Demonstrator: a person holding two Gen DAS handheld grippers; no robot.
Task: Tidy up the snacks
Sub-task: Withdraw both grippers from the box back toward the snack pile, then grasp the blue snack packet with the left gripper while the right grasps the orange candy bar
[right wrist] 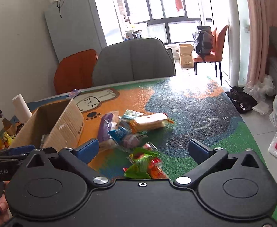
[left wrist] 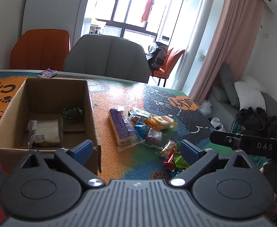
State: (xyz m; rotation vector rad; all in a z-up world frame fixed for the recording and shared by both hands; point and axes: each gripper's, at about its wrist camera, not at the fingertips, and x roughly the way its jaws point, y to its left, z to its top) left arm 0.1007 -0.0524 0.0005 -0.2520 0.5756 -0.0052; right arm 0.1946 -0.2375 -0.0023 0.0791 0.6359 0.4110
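Cardboard is forming the open box (left wrist: 43, 113) that is sitting on the left part of the printed table mat (left wrist: 119, 94). Inside the box, a clear-wrapped white cake (left wrist: 45, 131) is lying flat on the floor, and a green candy (left wrist: 73, 112) is resting in the far right corner.

I am holding my left gripper (left wrist: 136, 149) above the near edge of the mat, with its blue-padded fingers spread wide apart and gripping nothing. Its left finger is hovering over the box's near right corner.

I am holding my right gripper (right wrist: 145, 150) with its fingers equally wide apart and clamping nothing.

Loose snacks are lying in a pile just right of the box: a long purple packet (left wrist: 121, 127), an orange packet (left wrist: 161, 122), a blue packet (left wrist: 141, 130) and a small purple pouch (left wrist: 154, 137). Nearest to me, red and green candies (right wrist: 144, 163) are lying between the right gripper's fingers in that view.
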